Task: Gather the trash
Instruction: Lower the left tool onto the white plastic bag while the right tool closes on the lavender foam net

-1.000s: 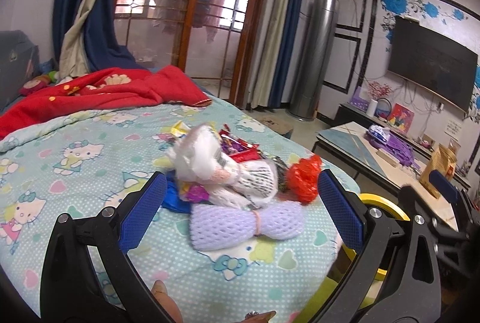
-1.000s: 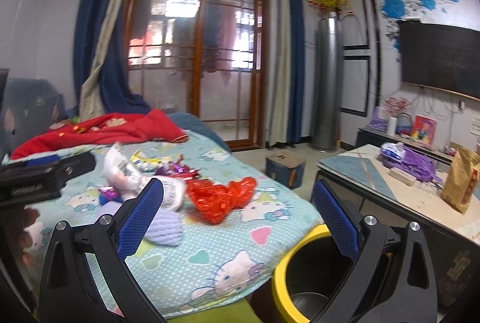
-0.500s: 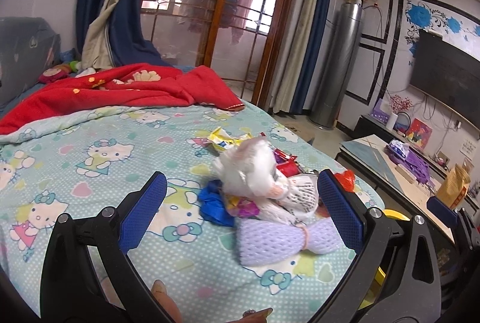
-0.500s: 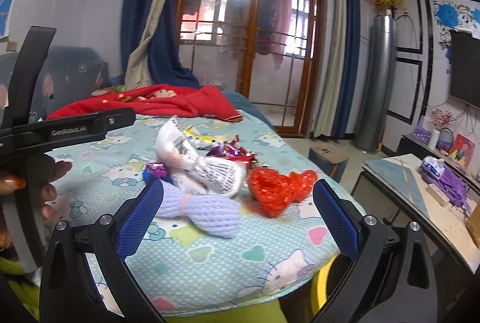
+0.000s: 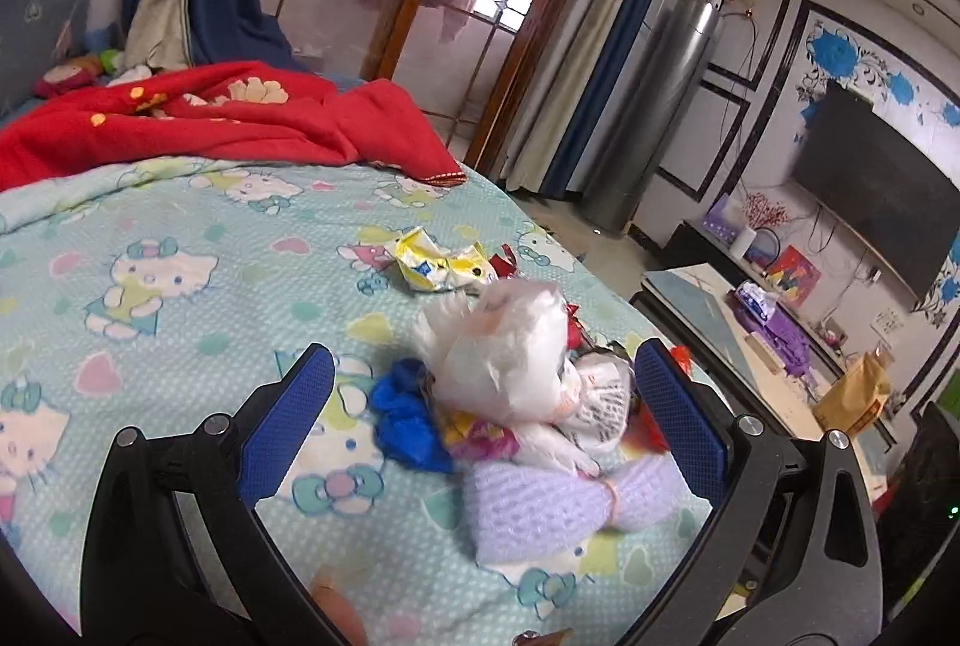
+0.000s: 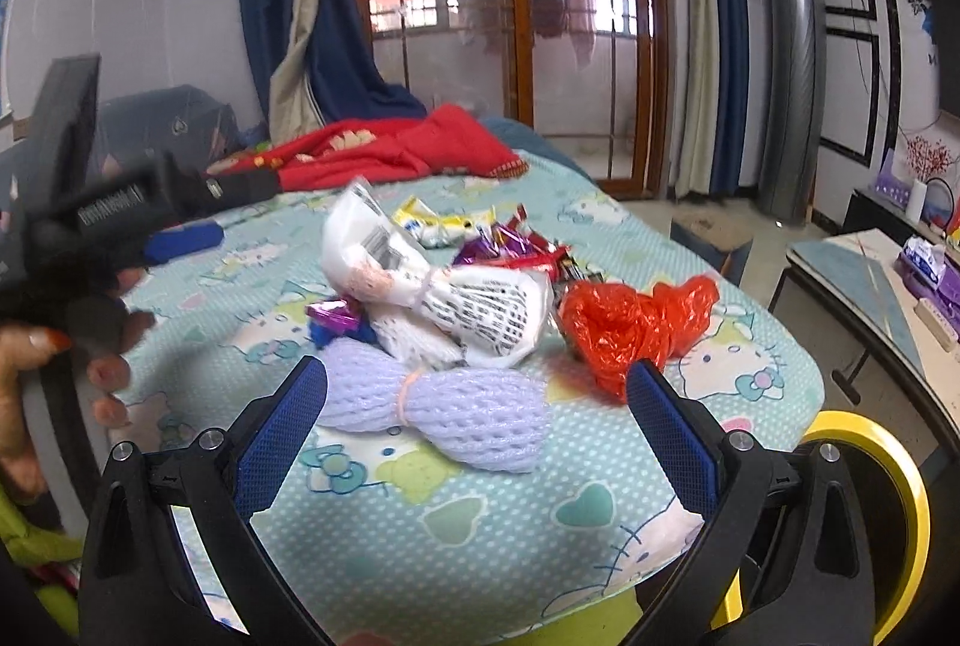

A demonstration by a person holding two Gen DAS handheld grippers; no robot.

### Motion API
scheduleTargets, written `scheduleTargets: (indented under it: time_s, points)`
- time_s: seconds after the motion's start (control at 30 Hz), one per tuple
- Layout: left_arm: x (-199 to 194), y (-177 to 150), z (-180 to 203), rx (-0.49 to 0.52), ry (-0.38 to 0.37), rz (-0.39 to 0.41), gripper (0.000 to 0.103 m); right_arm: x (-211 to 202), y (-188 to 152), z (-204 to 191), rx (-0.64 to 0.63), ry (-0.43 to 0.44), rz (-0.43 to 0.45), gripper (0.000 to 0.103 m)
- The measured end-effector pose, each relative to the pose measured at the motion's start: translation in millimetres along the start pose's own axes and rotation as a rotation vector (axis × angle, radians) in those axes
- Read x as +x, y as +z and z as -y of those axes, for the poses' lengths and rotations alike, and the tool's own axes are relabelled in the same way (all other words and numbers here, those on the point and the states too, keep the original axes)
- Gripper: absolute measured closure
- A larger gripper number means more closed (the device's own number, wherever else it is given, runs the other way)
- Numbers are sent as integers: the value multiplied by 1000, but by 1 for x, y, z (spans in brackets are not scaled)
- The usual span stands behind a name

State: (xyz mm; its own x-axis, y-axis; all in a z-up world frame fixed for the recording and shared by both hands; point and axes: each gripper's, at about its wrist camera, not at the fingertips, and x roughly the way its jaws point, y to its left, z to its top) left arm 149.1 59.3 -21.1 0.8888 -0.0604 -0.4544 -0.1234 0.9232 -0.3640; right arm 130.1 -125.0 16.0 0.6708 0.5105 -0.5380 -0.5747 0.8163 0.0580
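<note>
I'm centring the foam net (image 6: 438,409) ahead between the right gripper (image 6: 477,421) fingers, both grippers released, empty

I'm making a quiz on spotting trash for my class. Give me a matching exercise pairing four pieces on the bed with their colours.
Things:
1. foam net sleeve
2. crumpled plastic bag
3. snack wrapper
4. scrunched scrap beside the white bag

Colours:
A. blue
B. yellow
C. pale purple
D. red

Pairs: 1-C, 2-D, 3-B, 4-A
</note>
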Motion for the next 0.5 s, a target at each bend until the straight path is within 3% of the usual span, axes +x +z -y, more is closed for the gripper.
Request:
scheduleTargets:
  time_s: [0.2, 0.5]
  points:
    - [-4, 7, 13, 46, -31, -50, 11, 32, -1, 7, 8, 18, -71, 7]
    - [-19, 8, 22, 62, -14, -99, 11, 54, -21, 15, 46, 110, -175, 36]
